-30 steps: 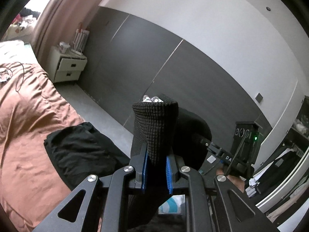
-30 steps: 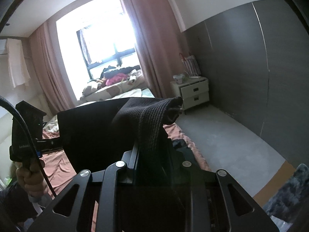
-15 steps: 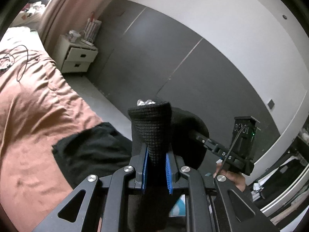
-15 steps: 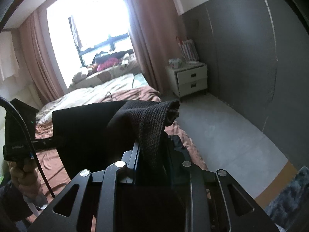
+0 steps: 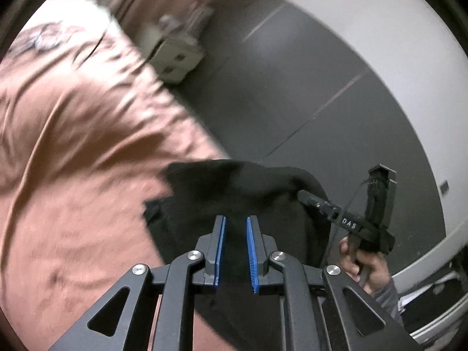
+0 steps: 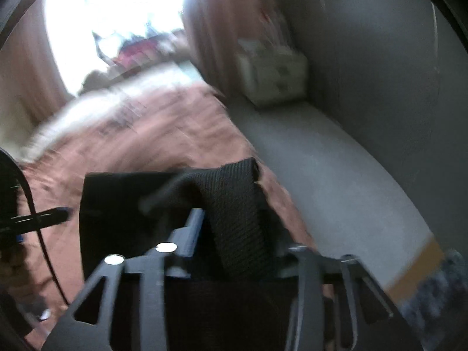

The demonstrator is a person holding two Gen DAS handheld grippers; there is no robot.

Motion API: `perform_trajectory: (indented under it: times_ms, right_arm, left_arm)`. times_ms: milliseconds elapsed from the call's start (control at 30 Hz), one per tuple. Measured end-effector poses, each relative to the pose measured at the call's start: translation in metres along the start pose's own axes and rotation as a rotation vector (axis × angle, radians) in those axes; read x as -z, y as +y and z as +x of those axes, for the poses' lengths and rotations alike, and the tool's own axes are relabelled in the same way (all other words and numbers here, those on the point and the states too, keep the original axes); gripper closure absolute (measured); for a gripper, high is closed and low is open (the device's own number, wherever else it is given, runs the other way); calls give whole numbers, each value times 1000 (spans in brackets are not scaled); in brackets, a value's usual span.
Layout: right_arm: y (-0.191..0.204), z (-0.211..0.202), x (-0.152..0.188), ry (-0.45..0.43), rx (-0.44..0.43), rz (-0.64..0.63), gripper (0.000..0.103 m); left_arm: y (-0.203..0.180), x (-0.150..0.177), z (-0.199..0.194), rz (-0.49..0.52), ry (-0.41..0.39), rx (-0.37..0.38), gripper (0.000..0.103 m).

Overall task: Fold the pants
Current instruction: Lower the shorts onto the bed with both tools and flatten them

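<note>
The black pants [image 5: 239, 193] hang over the edge of the pink-brown bed [image 5: 73, 161]. My left gripper [image 5: 235, 234] is open, its blue pads [image 5: 220, 242] apart with nothing between them, the pants just beyond the tips. My right gripper [image 6: 234, 228] is shut on the pants' ribbed waistband [image 6: 237, 204], which folds over its fingers. The right gripper also shows at the right of the left wrist view [image 5: 310, 197], holding the cloth. The left gripper shows at the left edge of the right wrist view [image 6: 61, 212]. Both views are motion-blurred.
A white nightstand [image 5: 178, 55] stands by the dark grey wall panels [image 5: 292, 102], also in the right wrist view [image 6: 272, 73]. Grey floor [image 6: 321, 161] runs beside the bed. A bright window with curtains [image 6: 117, 14] lies beyond the bed.
My left gripper has opened and let go of the waistband it held. Both grippers have swung down toward the bed, the pants dropping with them. The right stays shut on the waistband.
</note>
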State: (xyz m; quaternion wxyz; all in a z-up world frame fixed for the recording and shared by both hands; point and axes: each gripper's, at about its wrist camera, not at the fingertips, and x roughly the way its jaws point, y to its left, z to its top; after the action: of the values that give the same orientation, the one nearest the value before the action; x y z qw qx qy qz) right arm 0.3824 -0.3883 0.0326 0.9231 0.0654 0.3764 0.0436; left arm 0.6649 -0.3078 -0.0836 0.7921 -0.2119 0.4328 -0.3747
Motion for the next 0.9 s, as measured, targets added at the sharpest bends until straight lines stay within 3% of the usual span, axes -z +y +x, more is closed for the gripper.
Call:
perform_trajectory:
  times_ms: [67,167,267,400,467,600,700,800,900]
  right_arm:
    - [-10,-2,4,36,58,22,48]
    - [-17,-26,9,2,53,34,48]
    - [-22,-54,15,-56,74,46,48]
    - [-16,-89,24,-134,27,49,48]
    - [-5,-97,30,-145,-23,25,59]
    - [14,-93,35,-108,-97,-42,67]
    - [13,-75,34,-35,-82,-58,69]
    - [-1,-57,33,32,-20,-42,78]
    - [-8,-48,20,42,-25,-22,78]
  left_arm:
    - [13,3,3,-27,13,-13,86]
    - [20,2,3,-51,9,-34,75]
    - [14,2,1,-34,-6,-45,75]
    - [4,3,0,11,-27,-69,75]
    - [-5,4,-1,40,-44,-70,75]
    - [-16,1,6,84,-43,-63,75]
    - [-19,-3,23,100,-17,-71,75]
    - [-12,-5,41,85,19,-86,75]
    - [0,-4,58,58,48,-100,75]
